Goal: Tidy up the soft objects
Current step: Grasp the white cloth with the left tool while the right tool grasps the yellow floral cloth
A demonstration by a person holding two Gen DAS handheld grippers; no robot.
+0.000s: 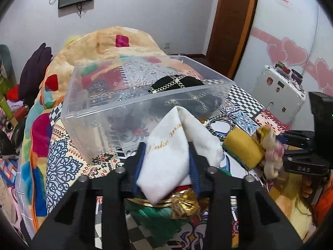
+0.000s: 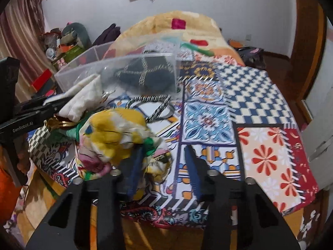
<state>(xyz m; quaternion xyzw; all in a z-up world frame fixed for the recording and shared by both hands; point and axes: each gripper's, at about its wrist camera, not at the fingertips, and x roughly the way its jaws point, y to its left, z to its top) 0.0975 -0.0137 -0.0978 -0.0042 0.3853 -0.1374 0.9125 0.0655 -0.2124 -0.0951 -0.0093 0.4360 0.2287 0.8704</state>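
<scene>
My left gripper (image 1: pixel 166 156) is clamped on a white cloth pouch (image 1: pixel 177 143) with gold script, its blue pads pressing both sides; the pouch rises just in front of the clear plastic bin (image 1: pixel 116 102), which stands on the patchwork bedspread (image 2: pixel 249 95) and holds a black quilted bag (image 1: pixel 177 84). My right gripper (image 2: pixel 164 168) has its fingers apart; a yellow-and-white crumpled cloth (image 2: pixel 116 133) lies against the left finger's outer side, not between the two. Gold and green fabric (image 1: pixel 183 204) sits under the pouch.
</scene>
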